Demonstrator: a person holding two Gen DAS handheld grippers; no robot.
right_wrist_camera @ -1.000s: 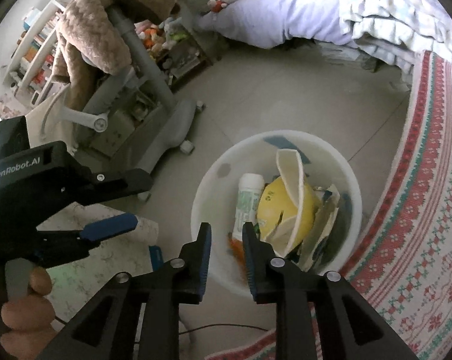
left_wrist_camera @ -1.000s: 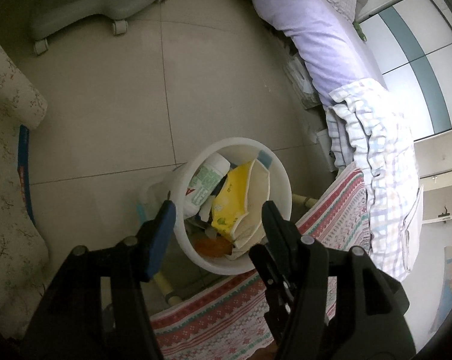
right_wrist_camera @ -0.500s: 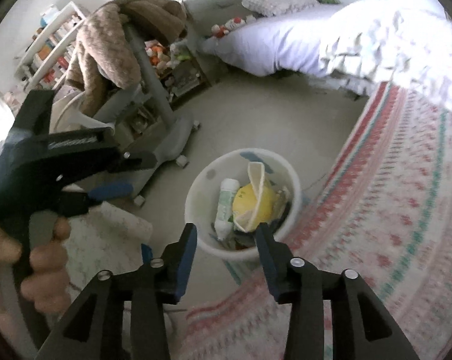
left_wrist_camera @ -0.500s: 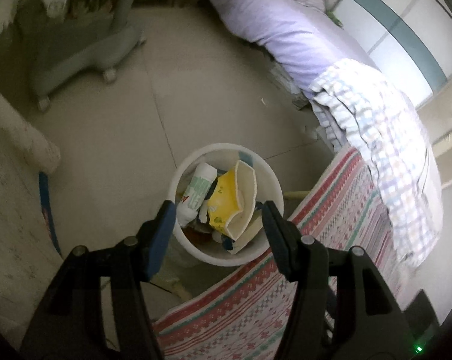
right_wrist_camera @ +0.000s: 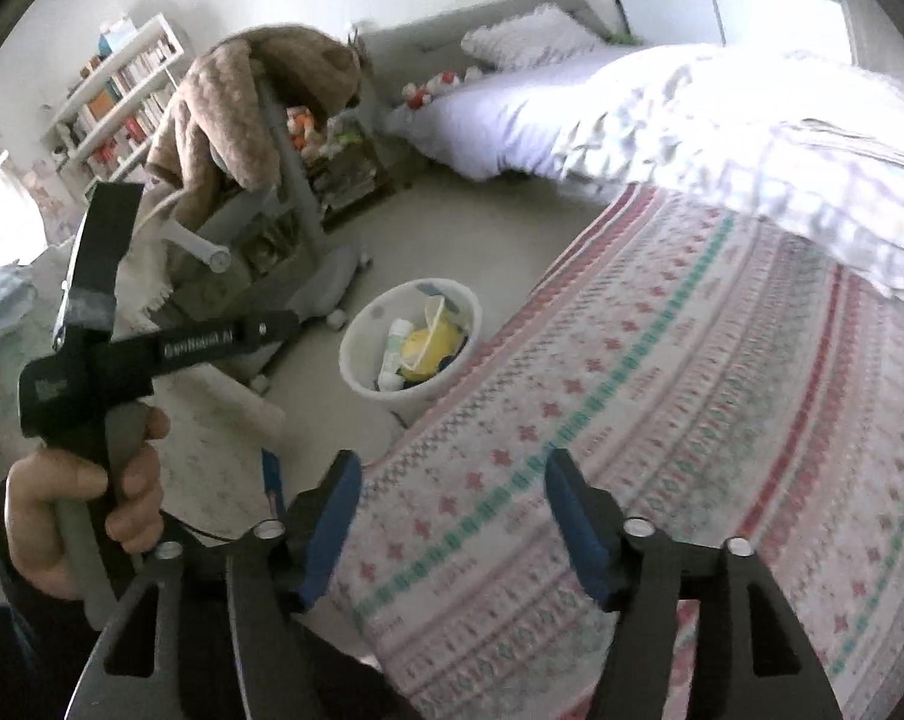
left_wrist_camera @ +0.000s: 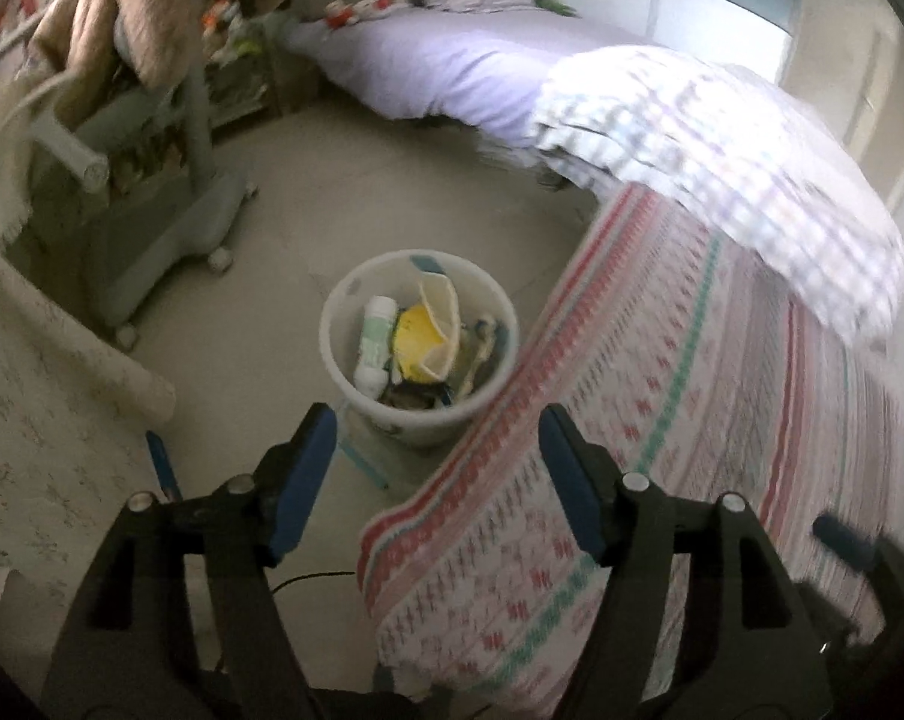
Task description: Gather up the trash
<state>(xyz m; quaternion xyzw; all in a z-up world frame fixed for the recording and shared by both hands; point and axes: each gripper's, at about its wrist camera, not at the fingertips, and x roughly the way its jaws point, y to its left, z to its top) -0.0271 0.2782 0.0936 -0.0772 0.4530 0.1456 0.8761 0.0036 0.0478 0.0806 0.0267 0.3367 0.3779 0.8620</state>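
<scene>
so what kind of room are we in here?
Most likely a bedroom at home: a bed with lavender bedding, a bookshelf against the wall, and a white trash bin on the tiled floor beside a patterned blanket.

The left gripper point(left_wrist_camera: 437, 471) is held high with its two blue-padded fingers point(left_wrist_camera: 305, 471) spread wide and nothing between them. It also shows from the side in the right wrist view point(right_wrist_camera: 272, 324), where the person's left hand point(right_wrist_camera: 80, 504) wraps its grey handle, fingers curled around the grip and the black body angled forward and slightly downward. The right gripper point(right_wrist_camera: 452, 510) likewise has its jaws wide apart and empty, its blue pads point(right_wrist_camera: 332, 516) facing each other.
</scene>
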